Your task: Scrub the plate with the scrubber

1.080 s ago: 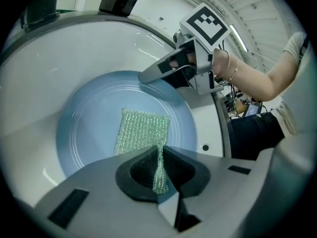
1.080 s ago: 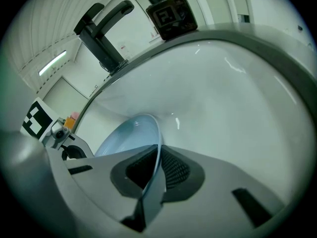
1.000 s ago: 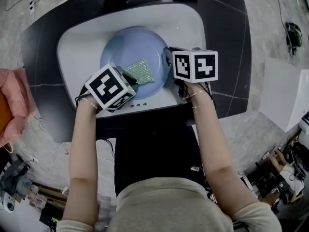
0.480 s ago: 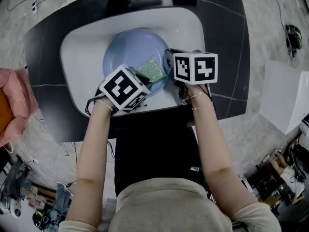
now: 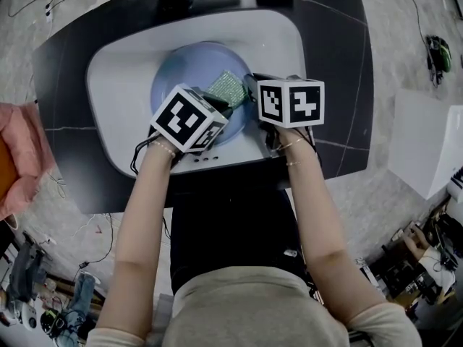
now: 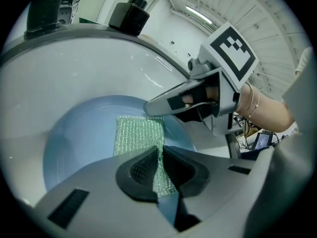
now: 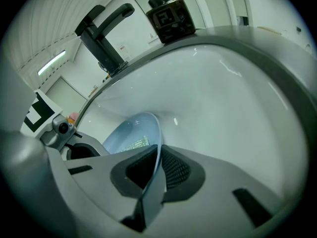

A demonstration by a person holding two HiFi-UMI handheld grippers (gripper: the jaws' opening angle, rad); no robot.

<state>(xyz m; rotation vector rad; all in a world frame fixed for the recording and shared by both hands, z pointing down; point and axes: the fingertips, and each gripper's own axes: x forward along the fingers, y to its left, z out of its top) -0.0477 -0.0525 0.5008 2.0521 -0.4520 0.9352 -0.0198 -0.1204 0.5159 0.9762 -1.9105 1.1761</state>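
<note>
A pale blue plate [image 5: 189,69] lies in the white sink [image 5: 123,63]. On it rests a green mesh scrubber [image 5: 227,87], which my left gripper [image 5: 219,108] is shut on at its near end. In the left gripper view the scrubber [image 6: 137,135] lies flat on the plate [image 6: 81,133], pinched between the dark pads. My right gripper [image 5: 251,92] is shut on the plate's right rim. The right gripper view shows that rim [image 7: 156,155] running edge-on between the pads, with the scrubber [image 7: 134,144] on the plate beyond.
A dark faucet [image 7: 101,38] and a dark soap dispenser [image 7: 169,15] stand behind the sink. The sink sits in a black countertop [image 5: 340,71]. Pink cloth [image 5: 22,157] lies at the left, a white sheet [image 5: 427,143] at the right, and cables and clutter on the floor.
My left gripper has slid the scrubber to the right across the plate, toward the right gripper, and turned a little. The right gripper and the plate have kept still.
</note>
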